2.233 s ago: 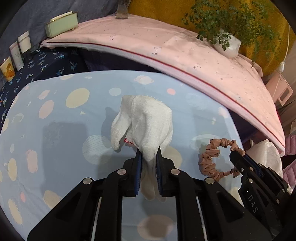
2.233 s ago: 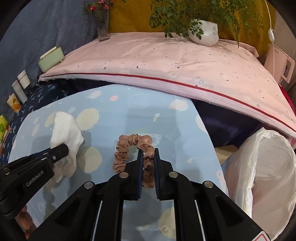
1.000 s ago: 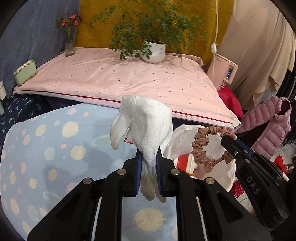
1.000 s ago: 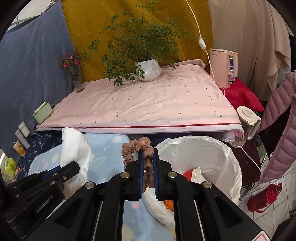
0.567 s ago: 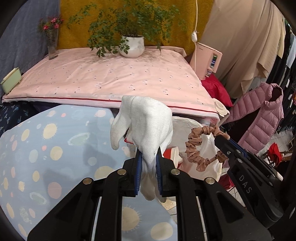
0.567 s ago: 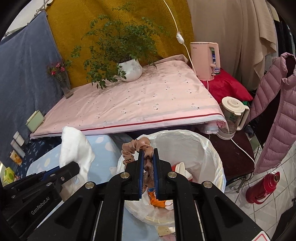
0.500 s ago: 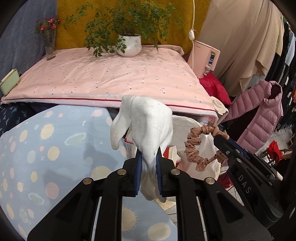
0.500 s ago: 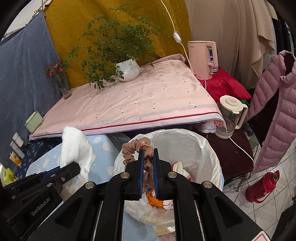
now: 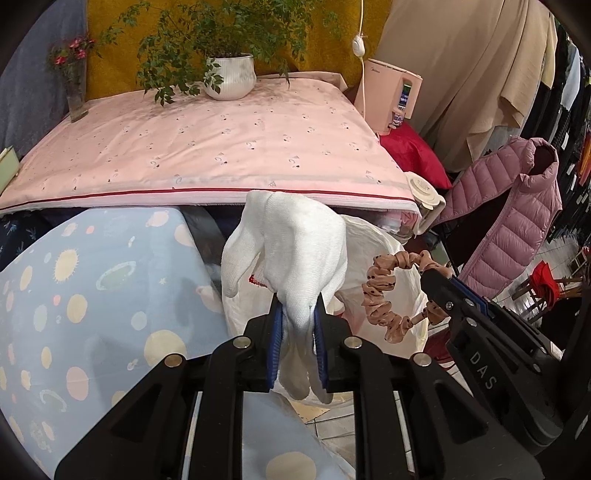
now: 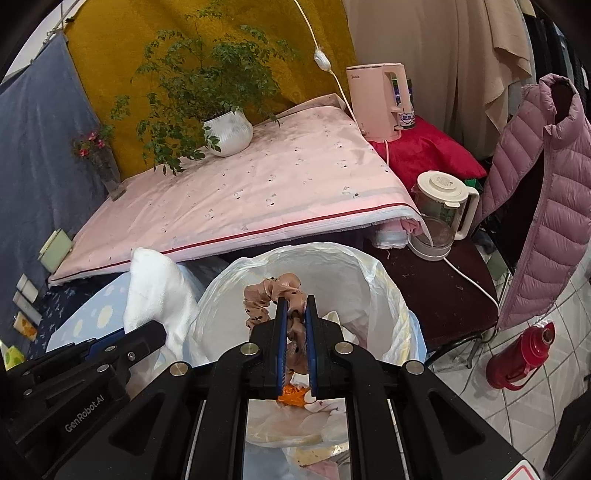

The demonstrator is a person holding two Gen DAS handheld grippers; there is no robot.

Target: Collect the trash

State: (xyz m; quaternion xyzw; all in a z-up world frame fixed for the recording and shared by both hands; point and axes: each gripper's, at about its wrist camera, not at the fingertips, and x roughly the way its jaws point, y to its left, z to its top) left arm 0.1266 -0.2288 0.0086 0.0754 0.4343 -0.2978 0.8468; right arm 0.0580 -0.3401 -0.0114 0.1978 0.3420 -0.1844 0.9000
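White cloth (image 9: 295,254) pinched in left gripper (image 9: 298,332), whose jaws have just been easing apart; scrunchie (image 10: 275,295) clamped in right gripper (image 10: 294,332), bin bag (image 10: 373,280) directly below. Judged step: drop-off. Next: release both over the opening.

This looks like a lived-in room of a home, part bedroom, part storage. A broad surface under a pink patterned sheet (image 10: 258,192), edged with a red stripe, reads as a bed or a covered table; the view does not settle which. On it stand a potted plant (image 10: 227,131) in a white ribbed pot and a glass vase of red flowers (image 9: 74,92), before a mustard-yellow wall hanging (image 10: 155,33). Household goods crowd the right side: a pink electric kettle (image 10: 376,99), a blender jug (image 10: 443,206), a red thermos (image 10: 524,354) on the tiled floor (image 10: 554,314), a pink puffer jacket (image 10: 546,184) and hung clothes. A bin lined with a white bag (image 10: 369,280) holds rubbish.
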